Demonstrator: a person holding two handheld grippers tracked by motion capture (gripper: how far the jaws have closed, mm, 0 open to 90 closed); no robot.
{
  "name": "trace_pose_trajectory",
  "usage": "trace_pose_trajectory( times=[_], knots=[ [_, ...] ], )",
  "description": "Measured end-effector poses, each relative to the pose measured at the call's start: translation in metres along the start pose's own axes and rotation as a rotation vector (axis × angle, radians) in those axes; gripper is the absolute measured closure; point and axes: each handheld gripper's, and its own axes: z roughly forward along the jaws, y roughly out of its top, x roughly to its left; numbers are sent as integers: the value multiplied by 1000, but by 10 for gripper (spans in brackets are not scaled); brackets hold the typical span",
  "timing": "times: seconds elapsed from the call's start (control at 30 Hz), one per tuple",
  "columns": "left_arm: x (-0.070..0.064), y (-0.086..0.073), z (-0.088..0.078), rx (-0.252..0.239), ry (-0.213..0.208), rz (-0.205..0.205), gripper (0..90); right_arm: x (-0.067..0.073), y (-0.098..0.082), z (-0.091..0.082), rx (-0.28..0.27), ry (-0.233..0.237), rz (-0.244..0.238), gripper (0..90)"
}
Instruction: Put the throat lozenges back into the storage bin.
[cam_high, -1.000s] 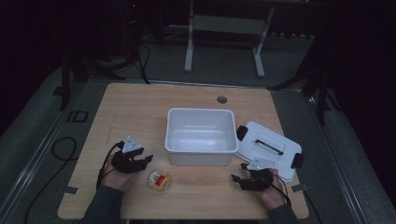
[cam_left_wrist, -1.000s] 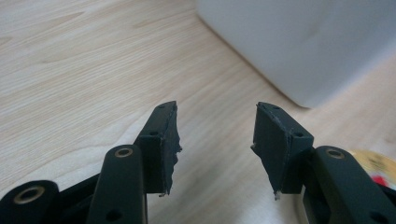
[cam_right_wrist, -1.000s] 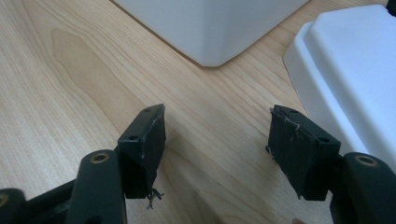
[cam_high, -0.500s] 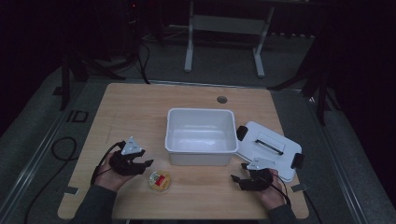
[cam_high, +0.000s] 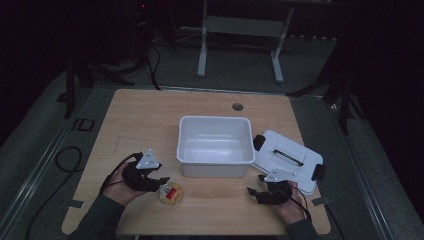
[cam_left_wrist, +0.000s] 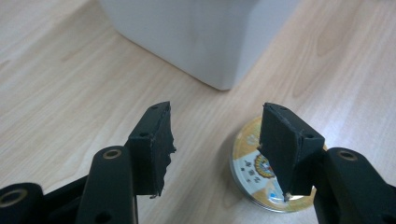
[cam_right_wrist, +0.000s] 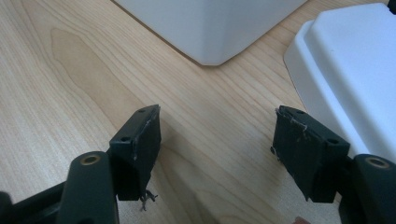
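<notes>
Leftward and toward the person the left claw (cam_high: 161, 181) has slid since a second ago, and it now sits right at the small round yellow tin (cam_high: 171, 193) near the front edge of the light wooden bench (cam_high: 150, 115). From the left gripper view, its jaws stand apart with nothing between them, one pad (cam_left_wrist: 285, 144) covering part of the tin's (cam_left_wrist: 261, 179) lid while the other hangs over bare wood. That tin lies flat, printed lid facing up; being round, it has no long axis to call, and its red label patch faces the far right in the high view. Over on the other side, the right claw (cam_high: 254, 191) has barely shifted. Its jaws are spread wide over empty wood, tips (cam_right_wrist: 140, 140) aimed at the corner of the white rectangular plastic tub (cam_right_wrist: 210, 23). The tub (cam_high: 214, 145) stands upright mid-bench, mouth open upward, its long sides running left to right. Just beside it on the right lies the white flat plastic lid (cam_high: 287, 157) with black clips, turned at an angle to the tub, and the right hand (cam_high: 287, 202) rests near its front corner.
</notes>
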Motion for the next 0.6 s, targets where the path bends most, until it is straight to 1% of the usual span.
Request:
trace_pose_trajectory(
  times=[0.1,0.27,0.47,0.53,0.6],
  knots=[
    [-2,1,1,31,-11,26,415,0,0,0,0,0,0,318],
    [-6,3,2,82,-40,85,363,0,0,0,0,0,0,318],
    [-8,6,4,108,-69,119,341,0,0,0,0,0,0,318],
    [-9,7,5,115,-65,126,311,0,0,0,0,0,0,318],
    [-10,8,5,129,-74,138,305,0,0,0,0,0,0,317]
  ],
)
